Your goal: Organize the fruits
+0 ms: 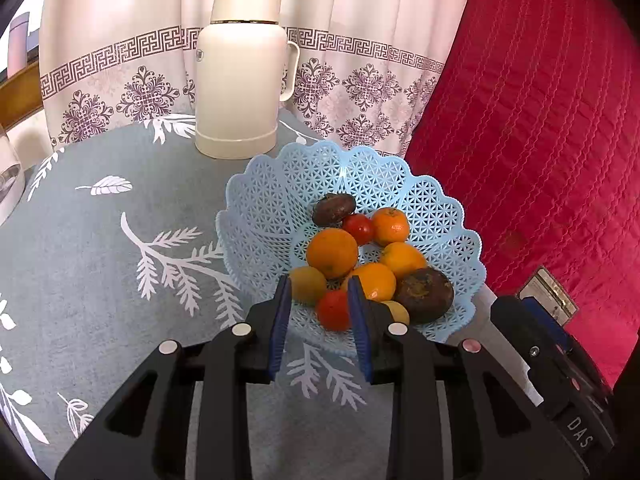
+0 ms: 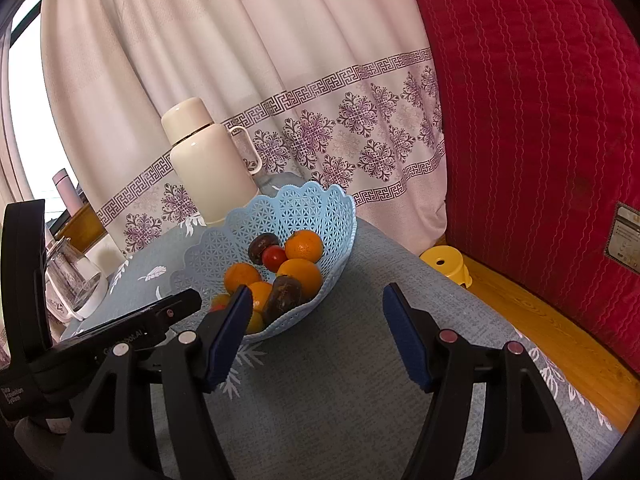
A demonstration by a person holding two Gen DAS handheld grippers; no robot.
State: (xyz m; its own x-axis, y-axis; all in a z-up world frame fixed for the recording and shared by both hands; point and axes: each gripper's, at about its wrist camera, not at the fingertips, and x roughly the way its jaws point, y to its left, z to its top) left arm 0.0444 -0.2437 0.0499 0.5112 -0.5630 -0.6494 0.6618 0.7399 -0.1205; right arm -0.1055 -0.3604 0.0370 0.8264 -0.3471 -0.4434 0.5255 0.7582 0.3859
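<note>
Two tongs, left (image 1: 320,284) over fruit basket (image 1: 260,216), right (image 2: 316,300) beside.

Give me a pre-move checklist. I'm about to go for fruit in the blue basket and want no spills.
1. Right gripper free: ok, jaws open and empty beside the basket.
2. Left gripper free: cannot tell. Its jaws are close together over the near rim, and a tomato shows between them.
3. Blue basket level on the tablecloth: ok.
4. Fruit contained: ok, none seen outside the basket.
5. Thermos upright behind the basket: ok.
</note>
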